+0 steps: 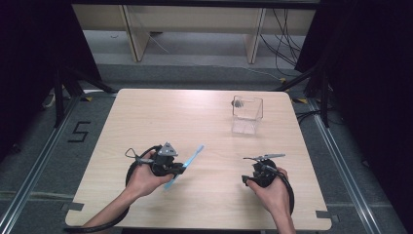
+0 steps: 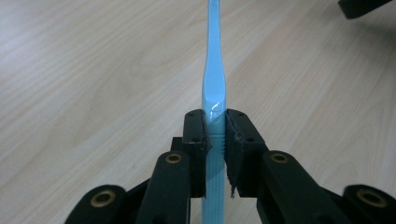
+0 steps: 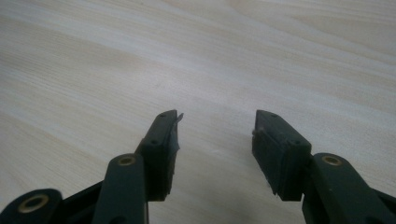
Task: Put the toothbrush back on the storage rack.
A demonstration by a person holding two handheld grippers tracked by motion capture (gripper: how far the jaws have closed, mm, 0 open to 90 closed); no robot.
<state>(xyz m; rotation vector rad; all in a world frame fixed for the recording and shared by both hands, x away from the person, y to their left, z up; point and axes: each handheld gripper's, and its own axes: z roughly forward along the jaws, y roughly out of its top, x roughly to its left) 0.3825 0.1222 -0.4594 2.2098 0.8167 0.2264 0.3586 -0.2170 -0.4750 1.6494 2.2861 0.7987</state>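
On the wooden table [image 1: 204,117], the left hand [image 1: 144,179] comes in from the bottom edge of the high view, forearm angled up and to the right, wrapped around the left gripper [image 1: 181,168]. Its jaws are clamped on a light blue toothbrush [image 1: 185,165], which lies slanted across the gripper, one end toward the far right and the other toward the near left. The left gripper view [image 2: 215,135] gives the close look: both black pads press the ribbed part of the toothbrush [image 2: 214,93] handle, and the narrower neck runs straight up out of the picture (its head is cut off by the top edge). In the upper right corner of that view sits a dark piece of the other gripper.

Farther right and toward the far edge stands a clear square container [image 1: 247,114]; a small dark object [image 1: 237,103] shows at its far left corner, though whether it lies inside or just behind the wall cannot be told.

At the right, the right hand [image 1: 271,191] holds the right gripper [image 1: 251,179] low over the table, well apart from the container. The right gripper view [image 3: 215,135] shows its jaws spread wide with bare wood between them.
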